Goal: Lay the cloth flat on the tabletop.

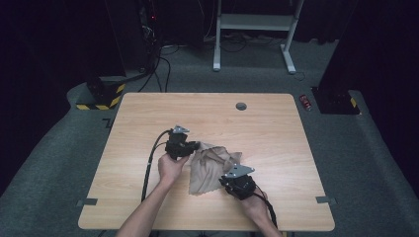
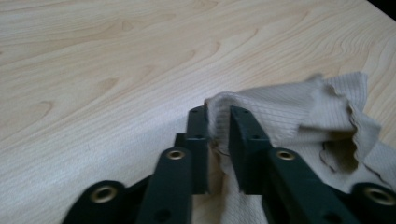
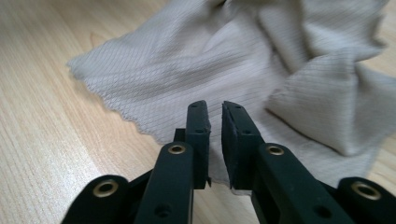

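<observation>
A crumpled beige cloth (image 1: 212, 168) lies on the wooden table (image 1: 207, 113), near its front middle. My left gripper (image 1: 195, 146) is at the cloth's left upper corner. In the left gripper view a raised fold of the cloth (image 2: 289, 107) stands in the narrow gap of the left gripper (image 2: 218, 114), and the pads sit loosely beside it. My right gripper (image 1: 225, 180) is at the cloth's lower right edge. In the right gripper view the cloth (image 3: 210, 60) spreads flat beyond the right gripper (image 3: 215, 109), whose jaws stand slightly apart over the cloth's near edge.
A round cable hole (image 1: 241, 106) sits near the table's far edge. Grey tape marks (image 1: 87, 202) (image 1: 325, 200) are at the front corners. On the floor beyond are a red can (image 1: 306, 102), a white desk frame (image 1: 254, 22) and black stands with cables.
</observation>
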